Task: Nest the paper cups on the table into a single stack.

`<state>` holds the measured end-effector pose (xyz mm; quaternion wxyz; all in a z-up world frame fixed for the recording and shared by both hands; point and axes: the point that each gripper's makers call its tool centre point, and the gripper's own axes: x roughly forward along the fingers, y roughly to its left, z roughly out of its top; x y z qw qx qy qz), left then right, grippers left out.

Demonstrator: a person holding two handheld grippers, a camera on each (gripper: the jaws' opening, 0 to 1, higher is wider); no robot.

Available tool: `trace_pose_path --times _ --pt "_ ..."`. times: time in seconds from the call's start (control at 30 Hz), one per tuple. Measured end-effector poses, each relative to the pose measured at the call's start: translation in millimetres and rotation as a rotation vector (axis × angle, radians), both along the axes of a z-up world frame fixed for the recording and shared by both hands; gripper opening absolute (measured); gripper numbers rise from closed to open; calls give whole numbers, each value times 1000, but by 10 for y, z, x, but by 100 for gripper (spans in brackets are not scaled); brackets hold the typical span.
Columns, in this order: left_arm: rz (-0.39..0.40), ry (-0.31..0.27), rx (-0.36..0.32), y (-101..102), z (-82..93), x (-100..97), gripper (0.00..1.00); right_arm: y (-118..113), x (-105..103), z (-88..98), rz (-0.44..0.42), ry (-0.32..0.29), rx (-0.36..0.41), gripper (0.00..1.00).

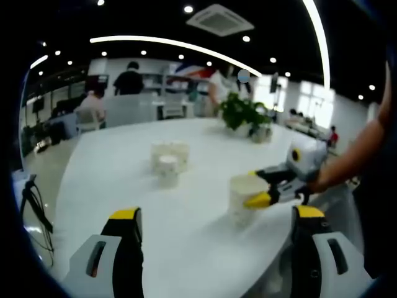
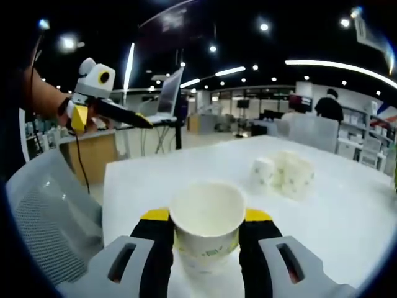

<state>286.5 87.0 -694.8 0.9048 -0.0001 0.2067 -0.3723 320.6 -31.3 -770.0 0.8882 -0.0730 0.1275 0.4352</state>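
Observation:
A white paper cup [image 2: 207, 226] with a green print stands upright on the white table [image 2: 347, 223], and my right gripper [image 2: 206, 218] is shut on its sides. From the left gripper view, that cup [image 1: 240, 197] is near the table's right edge with the right gripper [image 1: 253, 187] coming in from the right. My left gripper [image 1: 217, 218] is open with nothing between its jaws, short of the cup. It hangs in the air [image 2: 111, 112] off the table's left side. More paper cups [image 1: 167, 158] cluster mid-table [image 2: 284, 171], some nested or touching.
A potted plant [image 1: 245, 115] stands at the table's far end. A grey mesh chair [image 2: 46, 217] sits at the near left edge. A laptop on a stand [image 2: 169, 93], desks and people are in the background.

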Motion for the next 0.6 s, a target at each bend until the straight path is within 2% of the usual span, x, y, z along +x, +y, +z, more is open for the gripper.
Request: trace_pose_path --times 0.17,0.33,0.43,0.5,0.6 --pt "0 1 -3 -16 -9 2 99 -8 6 -7 -2 2 4 41" --pt "0 1 -5 -32 -7 8 99 -28 8 -6 3 31 6 46" --pt "1 -4 -4 -39 -6 22 99 -32 13 106 6 53 47 53" --pt "6 -21 -15 -49 27 45 99 -63 43 137 -4 74 39 59" --pt "2 -26 -11 -78 33 70 99 -111 83 262 -3 58 48 59"
